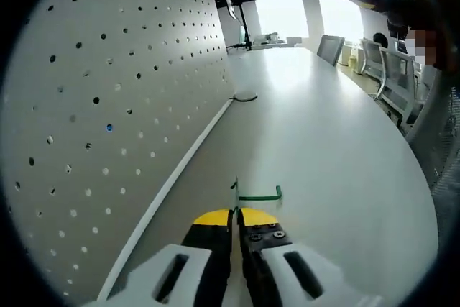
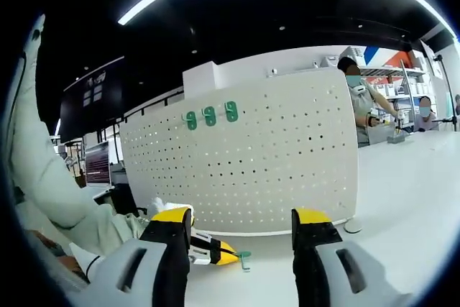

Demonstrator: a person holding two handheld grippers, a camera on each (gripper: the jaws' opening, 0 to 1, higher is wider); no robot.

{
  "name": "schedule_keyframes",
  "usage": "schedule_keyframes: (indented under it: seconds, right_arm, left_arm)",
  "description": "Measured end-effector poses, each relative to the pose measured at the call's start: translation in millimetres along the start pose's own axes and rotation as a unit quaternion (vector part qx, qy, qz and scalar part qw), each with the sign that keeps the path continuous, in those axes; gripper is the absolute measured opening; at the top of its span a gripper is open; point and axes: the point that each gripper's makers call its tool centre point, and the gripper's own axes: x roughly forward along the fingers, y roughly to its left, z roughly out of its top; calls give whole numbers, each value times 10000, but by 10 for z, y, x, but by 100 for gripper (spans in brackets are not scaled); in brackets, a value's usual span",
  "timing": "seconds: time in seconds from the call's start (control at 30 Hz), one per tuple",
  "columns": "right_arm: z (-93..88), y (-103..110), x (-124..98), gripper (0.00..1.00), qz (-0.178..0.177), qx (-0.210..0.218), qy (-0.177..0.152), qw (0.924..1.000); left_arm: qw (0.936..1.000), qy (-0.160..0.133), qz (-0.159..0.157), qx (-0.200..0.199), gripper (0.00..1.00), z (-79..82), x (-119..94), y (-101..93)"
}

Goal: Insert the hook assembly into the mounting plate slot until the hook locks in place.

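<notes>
My left gripper [image 1: 236, 215] is shut on a thin green hook [image 1: 259, 195], whose stem sticks out past the yellow tips and bends to the right just above the white table [image 1: 316, 134]. The white pegboard [image 1: 108, 91] stands close on the left, apart from the hook. In the right gripper view the pegboard [image 2: 273, 170] faces me, with three green hooks [image 2: 209, 115] hung along its top edge. My right gripper [image 2: 241, 217] is open and holds nothing. Beyond its jaws, the left gripper [image 2: 208, 251] is low on the table with the green hook [image 2: 244, 258] at its tip.
A round foot [image 1: 246, 95] sits at the pegboard's base. Office chairs [image 1: 392, 77] line the table's far right edge. A person's pale sleeve [image 2: 50, 177] reaches in at the left. People [image 2: 363, 102] stand at a counter behind the board.
</notes>
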Motion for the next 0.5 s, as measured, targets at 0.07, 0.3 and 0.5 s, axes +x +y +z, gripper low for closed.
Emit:
schedule_keyframes:
  seconds: [0.07, 0.3, 0.5]
  right_arm:
    - [-4, 9, 2, 54, 16, -27, 13, 10000]
    - [-4, 45, 8, 54, 78, -90, 18, 9999]
    - [1, 58, 8, 54, 100, -132, 12, 9999]
  left_arm:
    - [10000, -48, 70, -30, 3, 31, -45, 30]
    - [9995, -178, 273, -47, 3, 138, -194, 132]
    - [9986, -308, 422, -32, 3, 251, -325, 177]
